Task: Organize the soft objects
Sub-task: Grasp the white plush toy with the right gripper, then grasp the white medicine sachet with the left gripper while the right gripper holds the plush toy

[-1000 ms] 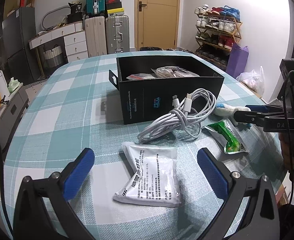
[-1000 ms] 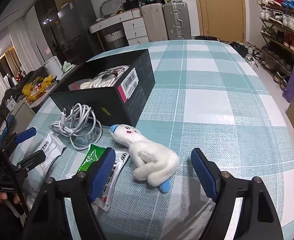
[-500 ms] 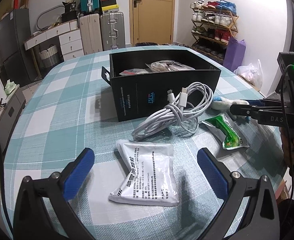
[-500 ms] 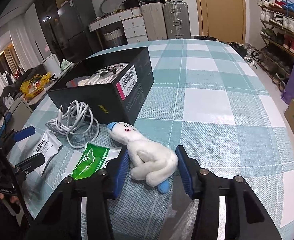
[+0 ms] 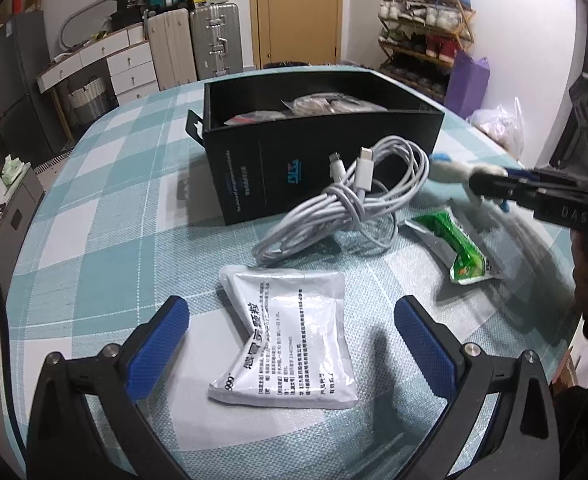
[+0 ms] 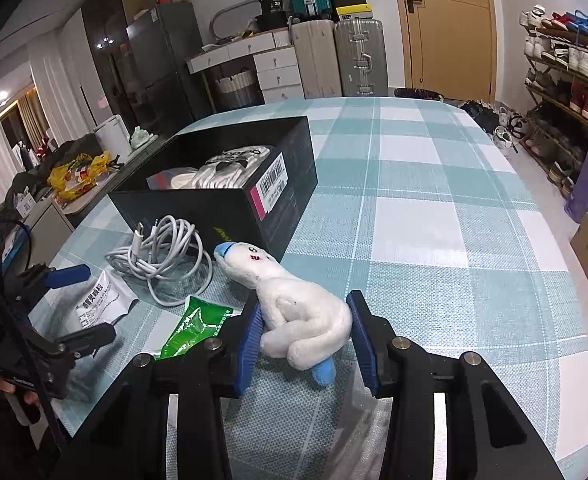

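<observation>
A white plush toy [image 6: 270,276] with blue tips lies on the checked table [image 6: 414,220] in front of a black box [image 6: 230,208]. My right gripper [image 6: 305,308] is closing on the toy's body, and both blue pads press its sides. The left wrist view shows the same grip on the plush toy [image 5: 450,170] at the right, by the right gripper [image 5: 490,184]. My left gripper [image 5: 290,320] hangs open over a white sachet [image 5: 290,332], with nothing between its fingers. The sachet lies flat on the table.
The open black box [image 5: 294,152] holds several packets. A coiled white cable [image 5: 354,208] leans on its front wall. A green sachet [image 5: 454,240] lies between the cable and the toy. A person's hand holds the left gripper [image 6: 80,304]. Bare tablecloth stretches right of the toy.
The right gripper's jaws have come in from wide apart onto the plush toy's sides. The left gripper has tilted a little over the white sachet and stays open.
</observation>
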A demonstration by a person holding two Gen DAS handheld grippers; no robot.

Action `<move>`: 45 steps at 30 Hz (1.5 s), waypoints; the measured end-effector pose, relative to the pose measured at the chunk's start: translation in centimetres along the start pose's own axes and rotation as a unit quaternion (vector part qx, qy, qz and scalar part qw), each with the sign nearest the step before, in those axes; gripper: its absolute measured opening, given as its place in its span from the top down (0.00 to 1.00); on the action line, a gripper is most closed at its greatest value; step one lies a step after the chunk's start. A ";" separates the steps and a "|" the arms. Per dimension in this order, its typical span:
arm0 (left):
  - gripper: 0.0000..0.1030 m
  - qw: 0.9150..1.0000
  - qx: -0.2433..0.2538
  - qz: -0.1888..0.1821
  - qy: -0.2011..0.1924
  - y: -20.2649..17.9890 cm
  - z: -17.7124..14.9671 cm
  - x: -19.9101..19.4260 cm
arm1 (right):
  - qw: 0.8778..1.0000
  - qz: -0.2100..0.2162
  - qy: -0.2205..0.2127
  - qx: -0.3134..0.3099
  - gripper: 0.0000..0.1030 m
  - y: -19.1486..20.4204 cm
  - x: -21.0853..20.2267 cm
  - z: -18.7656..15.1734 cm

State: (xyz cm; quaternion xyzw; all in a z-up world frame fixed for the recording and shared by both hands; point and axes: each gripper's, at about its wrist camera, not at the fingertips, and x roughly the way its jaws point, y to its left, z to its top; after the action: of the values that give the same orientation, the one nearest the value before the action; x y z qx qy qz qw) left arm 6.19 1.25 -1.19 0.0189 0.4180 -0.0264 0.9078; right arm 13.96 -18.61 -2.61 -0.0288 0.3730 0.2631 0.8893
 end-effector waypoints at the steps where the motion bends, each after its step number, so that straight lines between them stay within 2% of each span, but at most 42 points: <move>1: 0.00 1.000 0.005 0.001 0.002 -0.1 -0.1 0.0 | 1.000 0.001 -0.001 0.001 0.59 0.0 -0.1 0.0; 7: 0.03 1.000 0.006 -0.006 0.011 0.3 -0.5 -0.1 | 1.000 0.009 -0.005 0.009 0.59 -0.2 -0.4 0.1; 9: 0.08 1.000 0.002 -0.008 0.014 0.4 -0.6 -0.1 | 1.000 0.009 -0.006 0.010 0.59 -0.3 -0.5 0.1; 11: 0.19 1.000 0.004 -0.007 0.025 0.4 -0.9 0.2 | 1.000 0.009 -0.007 0.011 0.59 -0.4 -0.5 0.2; 15: 0.23 1.000 0.006 -0.013 0.011 0.2 -1.5 -0.3 | 1.000 0.009 -0.008 0.012 0.59 -0.4 -0.6 0.2; 16: 0.27 1.000 0.007 -0.014 0.007 0.1 -1.7 -0.4 | 1.000 0.009 -0.008 0.012 0.59 -0.4 -0.6 0.2; 19: 0.48 1.000 0.018 -0.021 -0.001 -0.3 -1.8 -0.8 | 1.000 0.009 -0.008 0.012 0.59 -0.4 -0.7 0.2; 25: 0.61 0.999 0.020 -0.027 -0.006 -0.3 -1.9 -1.2 | 1.000 0.009 -0.010 0.011 0.59 -0.4 -0.8 0.2; 35: 0.69 0.999 0.010 -0.037 -0.017 -0.3 -1.8 -1.7 | 1.000 0.013 -0.019 0.013 0.59 -0.4 -1.2 0.3; 45: 0.69 0.998 0.000 -0.051 -0.037 -0.2 -1.7 -3.1 | 0.999 0.018 -0.035 0.014 0.59 -0.2 -2.0 0.3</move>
State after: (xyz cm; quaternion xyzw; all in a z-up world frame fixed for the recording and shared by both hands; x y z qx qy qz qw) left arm 2.84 1.22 0.03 -0.0031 0.3845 -0.0738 0.9202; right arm 13.10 -19.65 -1.05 -0.0002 0.3457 0.2747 0.8972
